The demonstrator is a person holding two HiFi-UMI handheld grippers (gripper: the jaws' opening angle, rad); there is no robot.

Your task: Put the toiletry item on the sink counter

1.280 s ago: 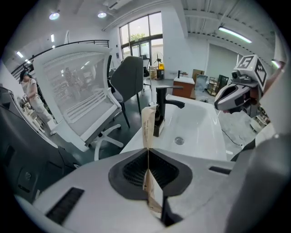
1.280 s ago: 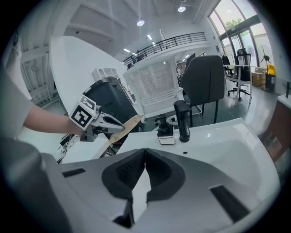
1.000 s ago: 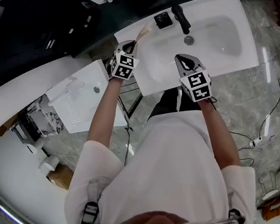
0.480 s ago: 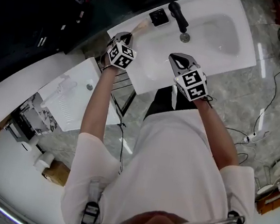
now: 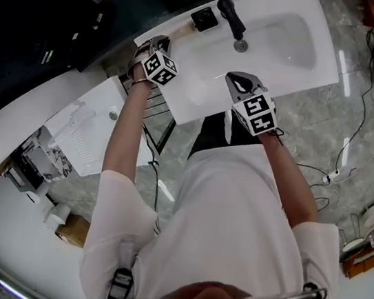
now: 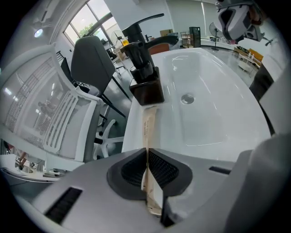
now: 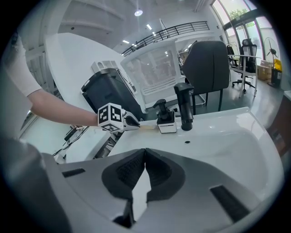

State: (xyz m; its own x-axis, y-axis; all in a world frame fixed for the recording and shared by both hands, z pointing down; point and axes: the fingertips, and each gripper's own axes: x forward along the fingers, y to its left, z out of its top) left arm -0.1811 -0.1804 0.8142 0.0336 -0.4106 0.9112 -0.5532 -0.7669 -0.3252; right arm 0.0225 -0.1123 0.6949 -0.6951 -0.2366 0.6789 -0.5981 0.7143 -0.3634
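A flat beige toiletry item (image 6: 148, 127) sticks out forward from my left gripper (image 6: 148, 157), which is shut on it. The item's far end reaches close to a small square soap dispenser (image 6: 148, 91) at the back left of the white sink counter (image 5: 181, 96). From the right gripper view, the left gripper (image 7: 129, 122) holds the item (image 7: 146, 126) low over the counter's left rim, beside the dispenser (image 7: 166, 120). My right gripper (image 5: 242, 84) hovers over the counter's front edge, shut with nothing in it.
A black faucet (image 5: 231, 18) stands behind the basin, with the drain (image 5: 240, 46) in front of it. A dark office chair (image 6: 93, 59) and a white rack (image 6: 45, 118) stand beyond the counter. A second white basin (image 5: 95, 132) lies lower left. Cables (image 5: 356, 136) run across the floor.
My left gripper has carried the beige item further back along the counter's left side, toward the dispenser. The right gripper has hardly moved.
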